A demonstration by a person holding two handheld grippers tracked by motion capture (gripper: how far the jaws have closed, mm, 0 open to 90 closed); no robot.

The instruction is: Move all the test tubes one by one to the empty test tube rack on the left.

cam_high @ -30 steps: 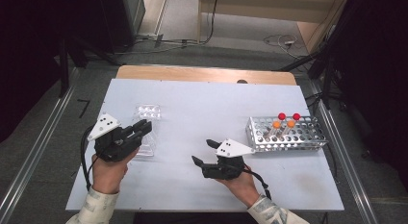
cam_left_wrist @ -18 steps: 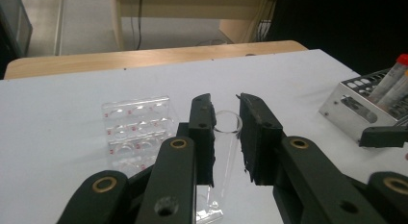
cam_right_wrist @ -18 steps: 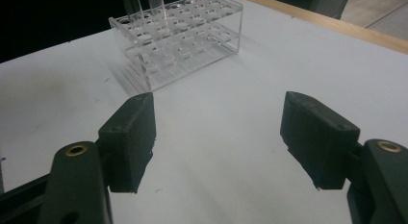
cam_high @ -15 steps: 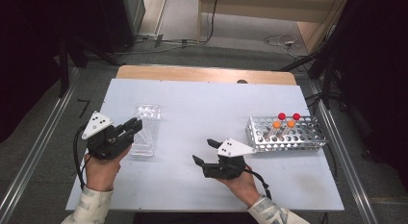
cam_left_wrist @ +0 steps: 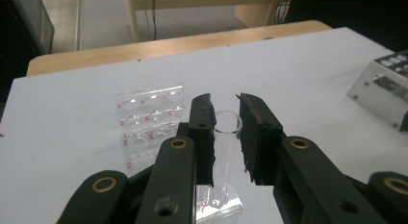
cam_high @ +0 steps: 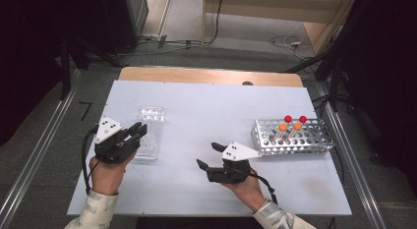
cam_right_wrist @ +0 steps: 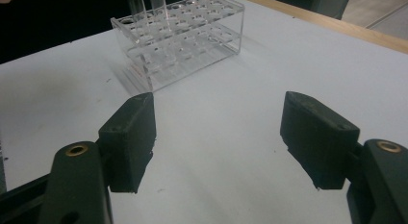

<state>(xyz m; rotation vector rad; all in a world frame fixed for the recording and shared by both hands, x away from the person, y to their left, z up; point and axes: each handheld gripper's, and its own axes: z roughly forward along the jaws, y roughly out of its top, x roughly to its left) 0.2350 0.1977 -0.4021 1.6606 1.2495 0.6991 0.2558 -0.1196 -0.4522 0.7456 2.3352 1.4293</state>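
left gripper (cam_left_wrist: pixel 225 132) hides clear tube's (cam_left_wrist: pixel 224 137) sides

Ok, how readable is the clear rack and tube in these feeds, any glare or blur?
High view: clear rack pale, nearly lost against the white table. Left gripper view: glass tube sharp between the jaws, rack wells soft. Right gripper view: rack readable, mild sheen, jaws close and slightly soft.

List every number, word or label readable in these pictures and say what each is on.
"2": red digit beside the near row of the clear rack, left gripper view.
Other red digits on the rack's rows: too blurred to read.
Metal rack, gripper plates, tube caps: no readable text.
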